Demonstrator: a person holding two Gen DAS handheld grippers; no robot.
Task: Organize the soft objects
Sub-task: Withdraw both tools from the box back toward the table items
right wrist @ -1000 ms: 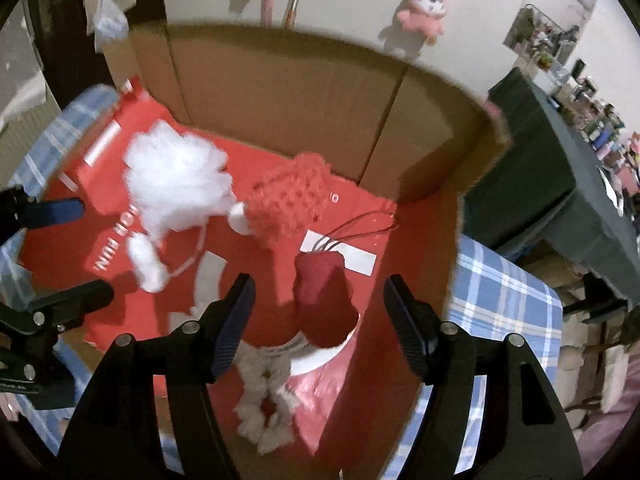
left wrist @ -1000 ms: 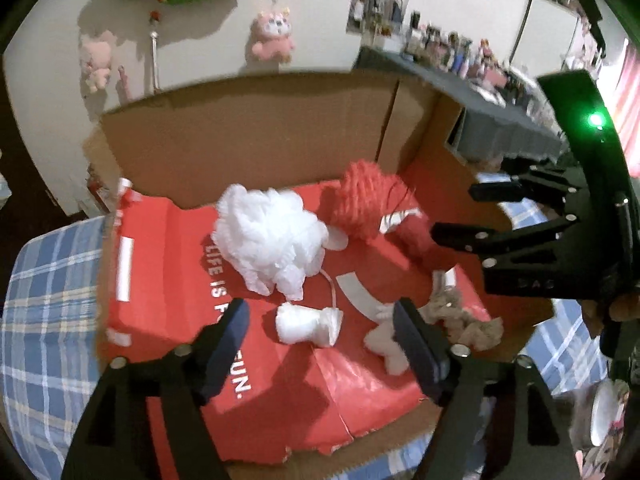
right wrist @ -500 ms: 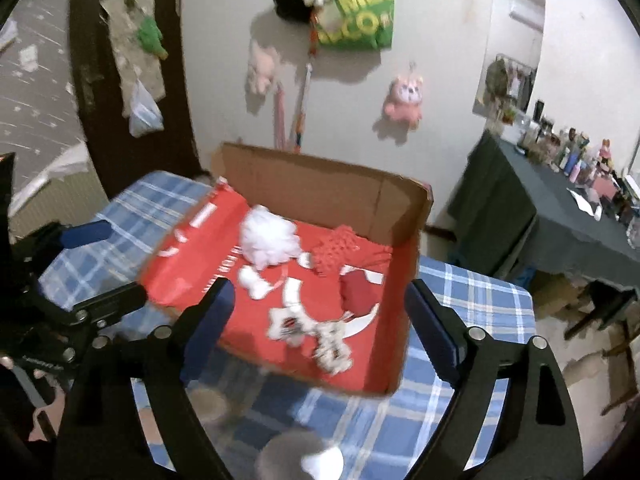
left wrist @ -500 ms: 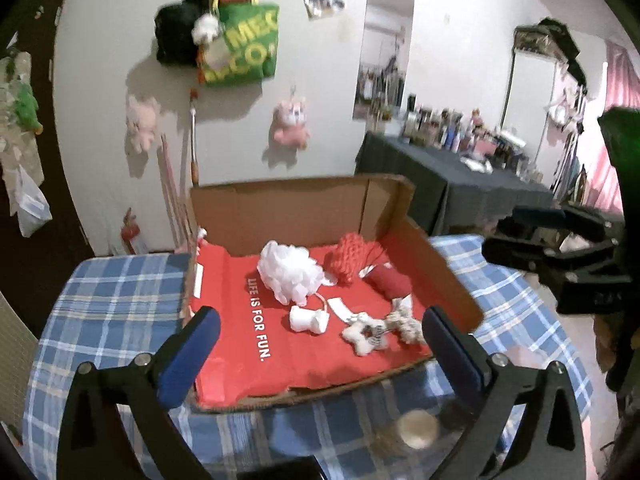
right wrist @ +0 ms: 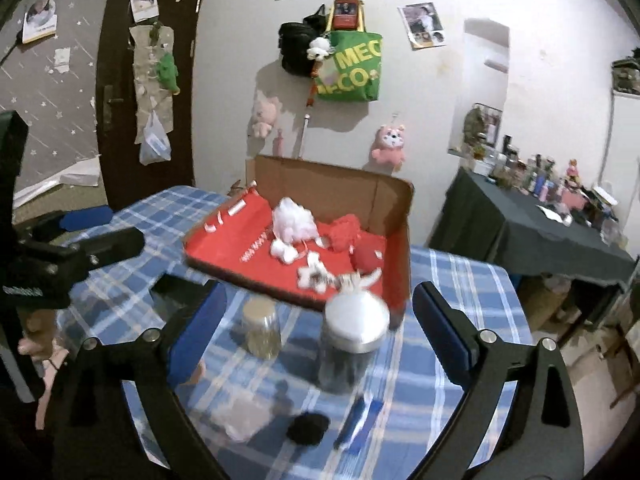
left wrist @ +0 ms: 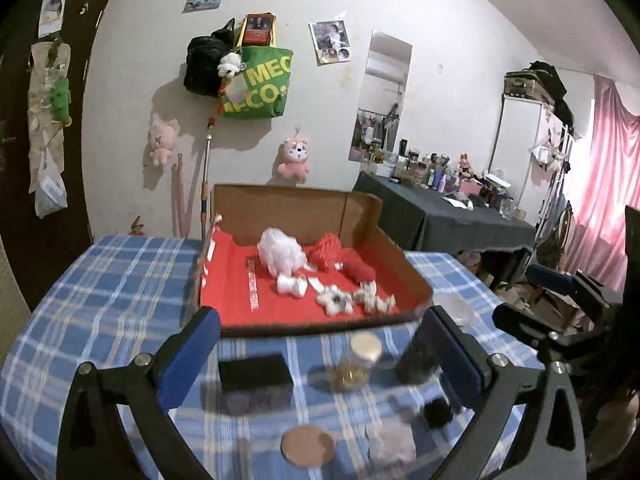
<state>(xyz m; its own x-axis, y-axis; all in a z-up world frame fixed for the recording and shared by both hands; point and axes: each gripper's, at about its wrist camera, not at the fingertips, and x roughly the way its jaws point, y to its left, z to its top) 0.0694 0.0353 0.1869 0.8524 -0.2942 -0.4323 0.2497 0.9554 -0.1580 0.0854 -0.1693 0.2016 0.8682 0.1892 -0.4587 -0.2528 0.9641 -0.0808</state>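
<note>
Left claw [left wrist: 320,356] and right claw [right wrist: 316,332] held wide open, empty, above surface [left wrist: 100,280]. Soft items grouped in cardboard box [left wrist: 280,206]; jars best avoided on any return.

We've got a cardboard box [left wrist: 362,216] with a matt red paper-looking liner, a fluffy white pouf [left wrist: 280,254], a woven checked tablecloth [left wrist: 112,280], and a glass jar [right wrist: 354,342] with a brushed-metal-looking lid.

Six soft objects [left wrist: 280,256] in one box [left wrist: 408,276]; two jars [right wrist: 262,332].
</note>
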